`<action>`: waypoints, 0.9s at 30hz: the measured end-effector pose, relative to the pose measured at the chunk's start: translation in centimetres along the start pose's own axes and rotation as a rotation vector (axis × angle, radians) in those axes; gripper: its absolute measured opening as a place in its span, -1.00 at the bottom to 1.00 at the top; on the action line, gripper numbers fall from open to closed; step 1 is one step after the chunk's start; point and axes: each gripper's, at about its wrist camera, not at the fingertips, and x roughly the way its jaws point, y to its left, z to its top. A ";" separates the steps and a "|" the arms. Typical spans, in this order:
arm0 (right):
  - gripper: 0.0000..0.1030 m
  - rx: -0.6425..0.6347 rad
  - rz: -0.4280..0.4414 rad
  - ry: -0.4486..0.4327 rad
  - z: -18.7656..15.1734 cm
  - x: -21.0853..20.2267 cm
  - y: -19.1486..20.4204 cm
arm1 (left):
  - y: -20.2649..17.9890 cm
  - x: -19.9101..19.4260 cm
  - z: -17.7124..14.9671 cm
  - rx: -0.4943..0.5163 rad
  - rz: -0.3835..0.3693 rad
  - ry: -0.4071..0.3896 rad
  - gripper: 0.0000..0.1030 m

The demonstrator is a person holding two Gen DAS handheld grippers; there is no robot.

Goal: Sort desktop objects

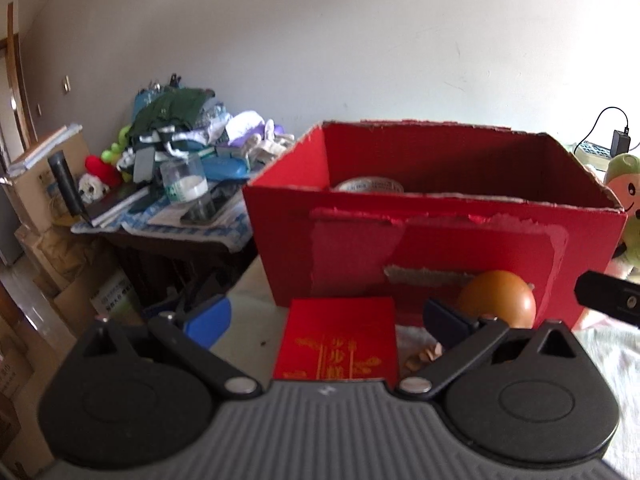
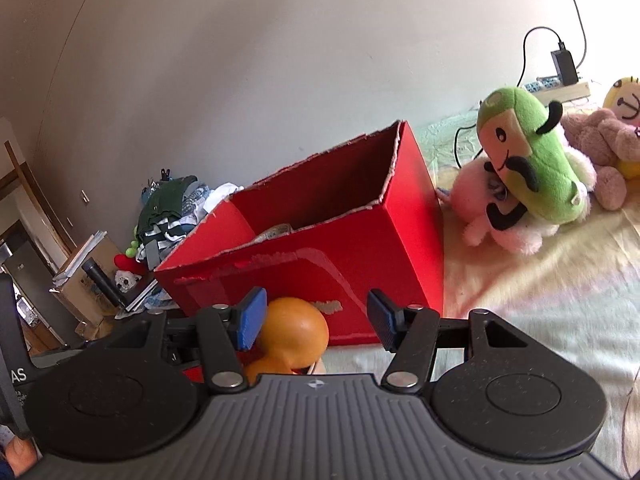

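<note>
The left hand-held gripper (image 1: 332,316) had its jaws spread wide, nothing between the pads. Straight ahead of it, between the two fingers in the left wrist view, lay a small red packet (image 1: 340,340) with gold print, flat on the pale surface and just in front of the red box (image 1: 436,248). The box stood open at the top with torn edges; a roll of tape (image 1: 370,186) showed inside, near its front wall. An orange ball (image 1: 500,298) sat against the box's front, to the right of the packet and just behind the left gripper's right finger.

The right hand-held gripper (image 2: 316,318) also had its jaws apart. The orange ball (image 2: 294,330) lay low between them, close against the blue pad of the left finger (image 2: 250,318) and clear of the right pad, so it was not clamped. A second orange rounded part showed just below it; whether it belonged to the same thing I could not tell.

To the right of the box, on a pale sheet, a green plush (image 2: 528,160) leaned on a pink plush (image 2: 508,224). Left of the box, beyond the edge, a side table (image 1: 180,224) carried a heap of clothes (image 1: 180,128) and a clear bottle (image 1: 186,186)
</note>
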 end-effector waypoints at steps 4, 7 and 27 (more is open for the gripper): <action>0.15 0.055 0.035 0.053 -0.9 0.2 -1.1 | 0.2 0.4 -0.8 -0.022 -0.058 0.037 0.99; 0.15 0.086 0.043 0.071 -1.3 0.2 -1.7 | 0.4 -0.1 -1.5 -0.043 -0.089 0.003 0.99; 0.01 0.204 0.035 0.166 -3.0 1.6 -5.1 | -0.9 -2.4 -2.5 -0.019 -0.421 -0.018 0.99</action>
